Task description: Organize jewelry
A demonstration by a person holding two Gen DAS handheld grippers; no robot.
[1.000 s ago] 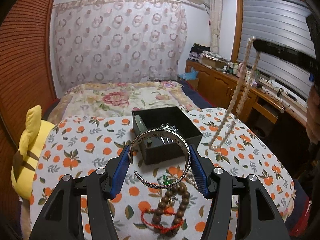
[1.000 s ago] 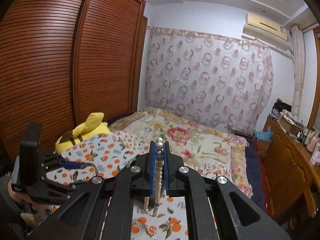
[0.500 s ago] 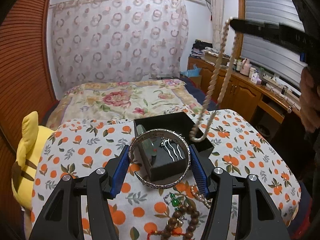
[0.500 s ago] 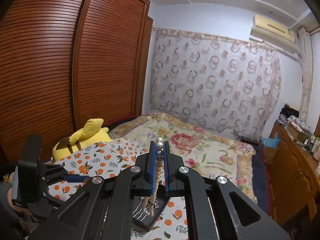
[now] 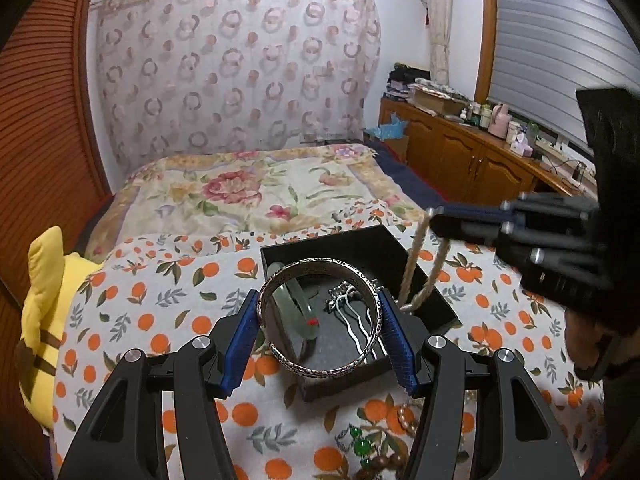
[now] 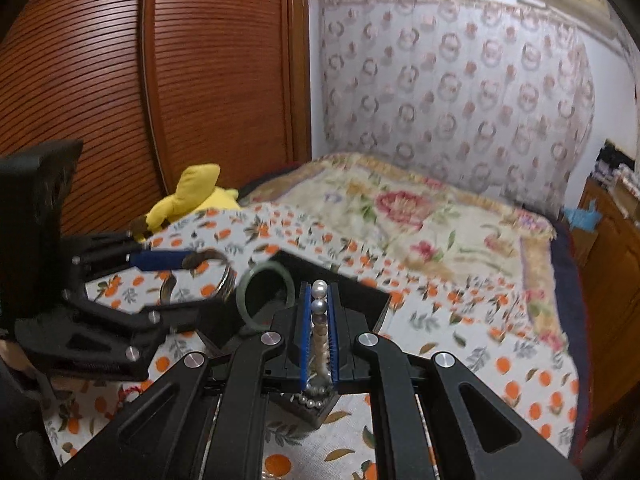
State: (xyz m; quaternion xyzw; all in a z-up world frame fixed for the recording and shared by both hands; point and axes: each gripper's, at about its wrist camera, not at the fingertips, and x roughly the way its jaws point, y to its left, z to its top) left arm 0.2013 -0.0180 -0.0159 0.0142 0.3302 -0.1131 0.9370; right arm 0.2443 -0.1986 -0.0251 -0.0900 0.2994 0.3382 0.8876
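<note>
My left gripper (image 5: 320,322) is shut on a silver bangle (image 5: 276,280) and holds it above the near edge of an open black box (image 5: 352,240). In the box lie a green jade bangle (image 5: 304,312) and a silver hair fork (image 5: 352,312). My right gripper (image 6: 319,312) is shut on a pearl necklace (image 6: 319,304). In the left wrist view the necklace (image 5: 412,272) hangs from the right gripper (image 5: 436,220) into the box's right side. The right wrist view also shows the box (image 6: 372,304), the jade bangle (image 6: 256,276) and the left gripper (image 6: 188,264).
The box stands on an orange-print cloth (image 5: 160,300). Green bead jewelry (image 5: 362,446), small pearls (image 5: 406,416) and brown beads (image 5: 380,464) lie in front of it. A yellow plush toy (image 5: 40,300) sits at left. A bed (image 5: 260,188) lies behind, wooden cabinets (image 5: 460,152) at right.
My right gripper has come down and toward the box, so the pearl necklace now hangs into it. My left gripper has moved forward with the silver bangle over the box's near edge.
</note>
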